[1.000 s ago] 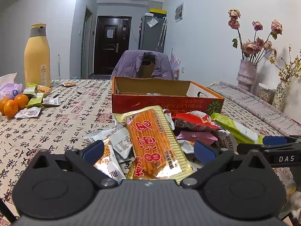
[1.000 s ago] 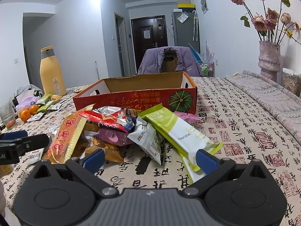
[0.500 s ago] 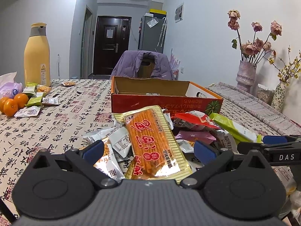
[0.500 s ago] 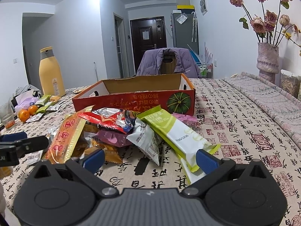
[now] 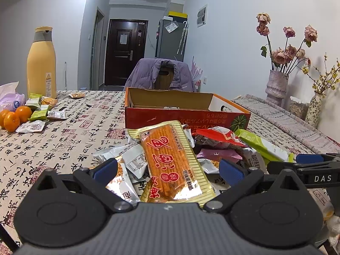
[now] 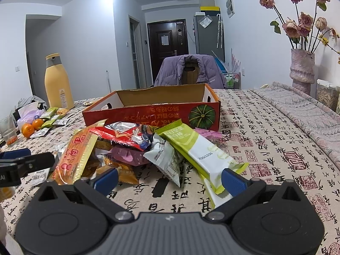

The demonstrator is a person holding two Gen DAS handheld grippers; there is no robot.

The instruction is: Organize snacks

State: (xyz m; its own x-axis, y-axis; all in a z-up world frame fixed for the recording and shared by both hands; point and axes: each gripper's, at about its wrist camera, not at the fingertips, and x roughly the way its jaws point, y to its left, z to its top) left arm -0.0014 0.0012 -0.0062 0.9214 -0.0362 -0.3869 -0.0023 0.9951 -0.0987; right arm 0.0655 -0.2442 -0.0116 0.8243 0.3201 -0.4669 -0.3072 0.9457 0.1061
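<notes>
Nearest the left wrist camera, the left gripper (image 5: 167, 170) hovers low with its blue-padded fingers spread wide and nothing between them, framing the near end of an orange stick-snack packet (image 5: 172, 161) as if lined up to take it. That packet lies on top of the snack pile (image 6: 136, 148), its long axis running away from the gripper toward the box, far end raised a little on the packets beneath. The right gripper (image 6: 170, 179) is likewise spread and empty, hanging just short of the pile's right side, where a long green-and-white bar wrapper (image 6: 199, 150) slants with its near end pointing at the right finger and its far end toward the box. Red, purple and silver packets are heaped between these two. The pile rests on the calligraphy-print tablecloth (image 6: 265, 148), directly before the open red cardboard box (image 5: 187, 114), probably the intended container. Farther left stand mandarins (image 5: 14, 114), small packets and a yellow bottle (image 5: 41, 63).
</notes>
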